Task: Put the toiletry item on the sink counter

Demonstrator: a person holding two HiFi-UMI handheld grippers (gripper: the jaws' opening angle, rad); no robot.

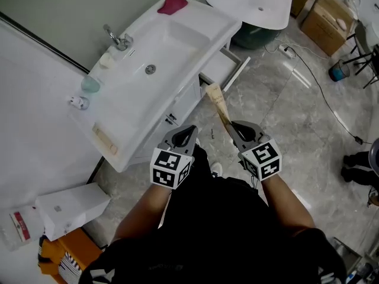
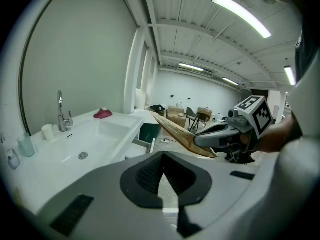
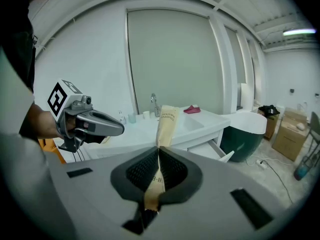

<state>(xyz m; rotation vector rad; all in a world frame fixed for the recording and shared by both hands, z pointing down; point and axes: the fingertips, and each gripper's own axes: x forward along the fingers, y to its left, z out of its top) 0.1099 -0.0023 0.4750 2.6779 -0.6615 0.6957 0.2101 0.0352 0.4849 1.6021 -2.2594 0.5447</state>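
The toiletry item is a flat tan toothbrush packet [image 1: 217, 102]. My right gripper [image 1: 235, 129] is shut on its lower end, and the packet [image 3: 167, 121] sticks up and forward from the jaws, towards the white sink counter [image 1: 195, 22]. In the right gripper view that gripper [image 3: 159, 160] pinches the packet between its pads. My left gripper [image 1: 184, 136] hovers beside it, in front of the cabinet, shut with nothing in it [image 2: 163, 171]. From the left gripper view the packet [image 2: 177, 132] slants up from the right gripper [image 2: 212, 135].
On the counter stand a faucet [image 1: 118, 40], a white cup [image 1: 106, 60], a green bottle [image 1: 90, 84] and a red cloth [image 1: 173, 5]. A cabinet drawer [image 1: 225, 70] hangs open. A white tub top [image 1: 251, 2], cardboard boxes [image 1: 328, 19] and a white box [image 1: 71, 209] are on the floor.
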